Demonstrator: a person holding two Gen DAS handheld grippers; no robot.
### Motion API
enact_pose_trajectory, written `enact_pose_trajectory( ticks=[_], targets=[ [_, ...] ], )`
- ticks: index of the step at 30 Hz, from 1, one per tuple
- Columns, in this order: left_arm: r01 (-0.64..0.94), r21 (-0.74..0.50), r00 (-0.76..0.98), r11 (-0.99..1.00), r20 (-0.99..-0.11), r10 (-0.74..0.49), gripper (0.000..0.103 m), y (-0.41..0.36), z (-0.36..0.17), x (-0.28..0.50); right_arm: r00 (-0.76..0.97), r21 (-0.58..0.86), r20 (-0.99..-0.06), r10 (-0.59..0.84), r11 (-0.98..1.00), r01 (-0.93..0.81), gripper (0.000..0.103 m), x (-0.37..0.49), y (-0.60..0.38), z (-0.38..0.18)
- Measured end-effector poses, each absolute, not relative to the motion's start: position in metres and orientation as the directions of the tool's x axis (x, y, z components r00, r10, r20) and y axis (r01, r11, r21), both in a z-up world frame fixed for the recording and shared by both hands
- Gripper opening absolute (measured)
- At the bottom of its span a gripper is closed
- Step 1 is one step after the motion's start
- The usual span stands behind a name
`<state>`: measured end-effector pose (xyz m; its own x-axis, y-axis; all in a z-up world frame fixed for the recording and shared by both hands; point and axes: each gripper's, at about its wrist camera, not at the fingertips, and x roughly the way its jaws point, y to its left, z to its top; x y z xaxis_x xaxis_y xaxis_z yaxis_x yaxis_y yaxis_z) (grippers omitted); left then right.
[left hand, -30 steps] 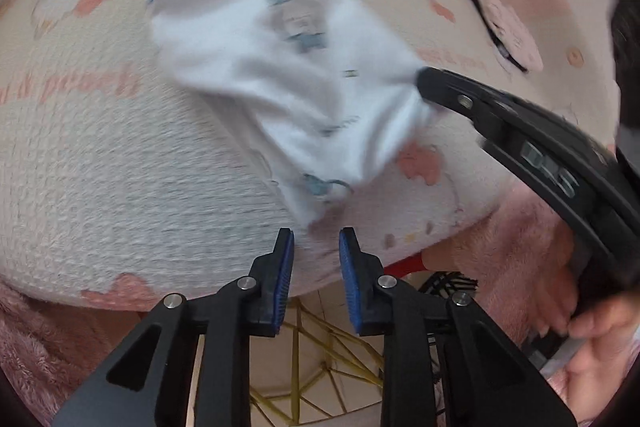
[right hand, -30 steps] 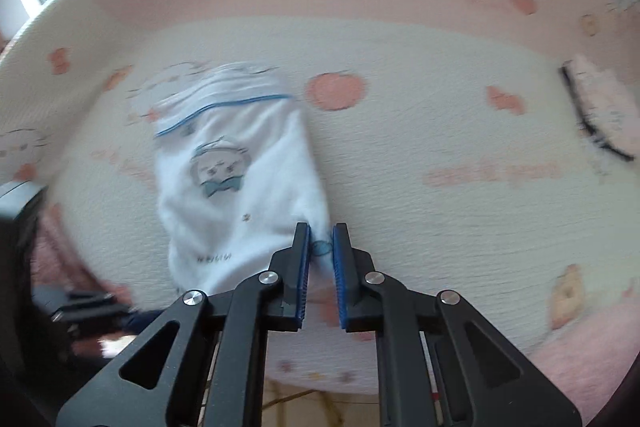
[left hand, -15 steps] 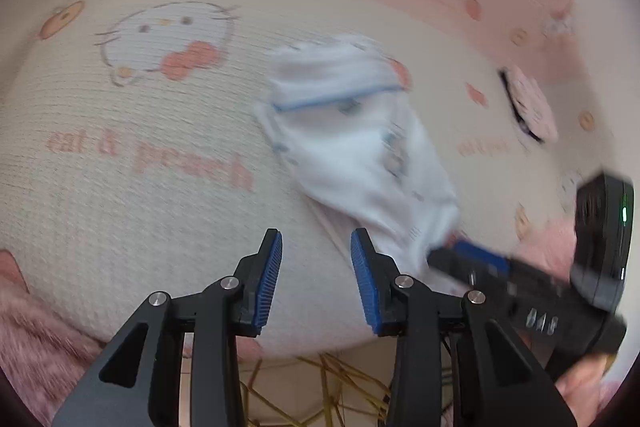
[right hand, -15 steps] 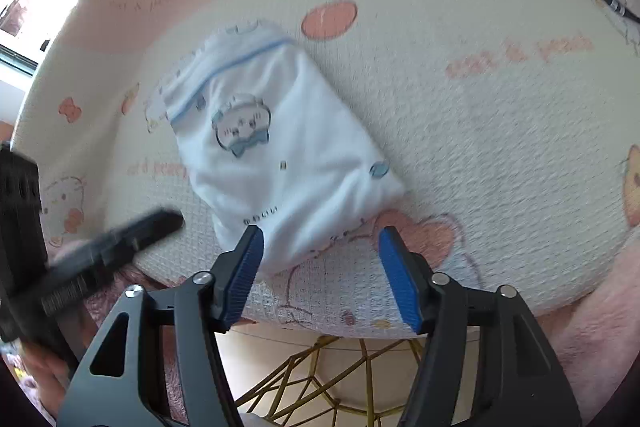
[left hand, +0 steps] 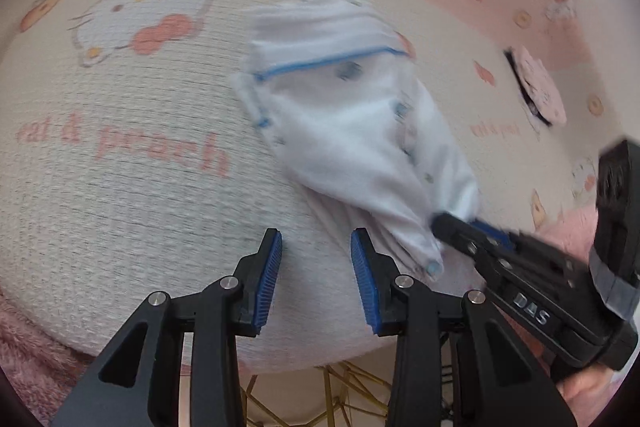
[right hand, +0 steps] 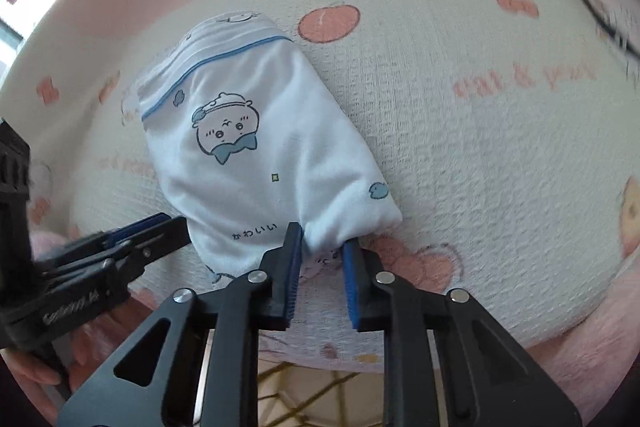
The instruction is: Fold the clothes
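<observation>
Pink cartoon-print bedspread (right hand: 460, 107) carries a folded white garment (right hand: 260, 155). Right gripper (right hand: 320, 247) gapes half-open around its near corner; left gripper (left hand: 316, 251) hangs open, empty. Better pinch all layers squarely.

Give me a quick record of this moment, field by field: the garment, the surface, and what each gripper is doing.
garment: white folded garment with blue trim and a cartoon print, lying flat
surface: cream and pink cartoon-print blanket
left gripper: open, empty, over bare blanket beside the garment's near-left edge
right gripper: open, fingers either side of the garment's near corner, not clamped
other item: small pink object at the blanket's far right, too blurred to identify
fold state: compact rectangle, near edge bunched
</observation>
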<state>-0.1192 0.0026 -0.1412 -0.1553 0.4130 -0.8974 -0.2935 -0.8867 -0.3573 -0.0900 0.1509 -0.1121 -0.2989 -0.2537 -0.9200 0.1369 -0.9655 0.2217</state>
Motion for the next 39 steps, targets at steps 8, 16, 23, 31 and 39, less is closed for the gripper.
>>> enact_pose_trajectory(
  ticks=[8,16,23,31,39],
  targets=[
    [-0.34,-0.385,-0.195,-0.858,-0.864,0.464,0.038,0.008,-0.122,-0.118,-0.431,0.123,-0.888,-0.159,-0.986,0.11,0.016,-0.11,0.166,-0.101],
    [-0.171,-0.437,-0.294,-0.883,-0.832,0.469,0.045,-0.044,-0.105,-0.161,-0.325,0.39,-0.871,-0.367,-0.921,-0.004,0.043,-0.104,0.196,-0.107],
    [-0.173,-0.356,-0.348,-0.918,-0.85,0.395,0.047,-0.044,-0.105,-0.19,-0.319,0.415,-0.877,-0.359,-0.901,-0.125,0.044,-0.118,0.217,-0.117],
    [-0.243,-0.386,-0.326,-0.89,-0.831,0.45,0.049,-0.039,-0.109,-0.217,-0.306,0.41,-0.879,-0.366,-0.907,-0.092,0.05,-0.107,0.201,-0.116],
    [-0.214,-0.448,-0.235,-0.868,-0.839,0.49,0.034,-0.025,-0.127,-0.218,-0.268,0.379,-0.893,-0.363,-0.925,-0.01,0.022,-0.098,0.178,-0.116]
  ],
)
